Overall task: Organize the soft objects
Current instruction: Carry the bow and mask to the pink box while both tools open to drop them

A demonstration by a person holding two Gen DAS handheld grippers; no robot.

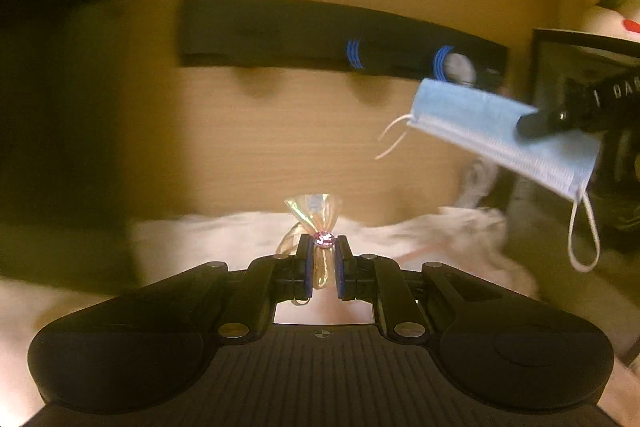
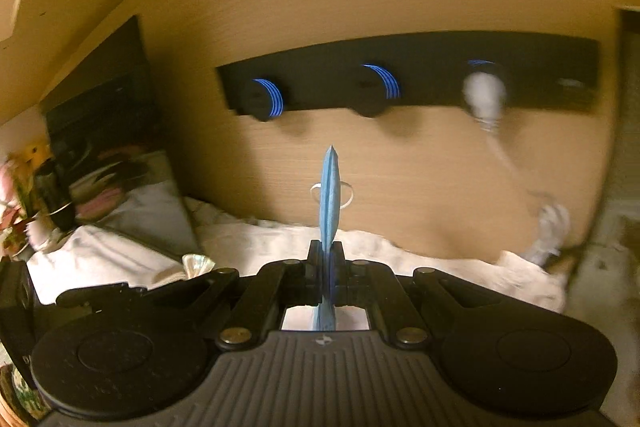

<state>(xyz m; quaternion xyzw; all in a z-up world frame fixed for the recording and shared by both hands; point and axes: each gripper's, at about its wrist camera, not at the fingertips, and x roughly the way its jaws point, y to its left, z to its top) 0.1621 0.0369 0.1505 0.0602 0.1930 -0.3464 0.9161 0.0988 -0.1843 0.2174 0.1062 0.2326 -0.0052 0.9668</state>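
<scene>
My left gripper (image 1: 323, 247) is shut on a small golden gauze bow (image 1: 314, 213) with a pink gem at its knot, held up in front of a wooden wall. To the right in the left wrist view, my right gripper (image 1: 530, 125) is clamped on a folded blue face mask (image 1: 480, 123) whose white ear loops hang free. In the right wrist view that mask (image 2: 330, 187) stands edge-on, upright between the shut fingers of my right gripper (image 2: 329, 255). A black hook rack (image 2: 420, 67) with blue-ringed knobs is fixed to the wall ahead of both grippers.
A white thing (image 2: 484, 95) with a cord hangs from one knob of the rack. White cloth (image 2: 280, 243) covers the surface below. A dark framed picture (image 2: 108, 123) leans at the left, with flowers (image 2: 16, 195) beside it and a pearly shell (image 2: 198, 263) in front.
</scene>
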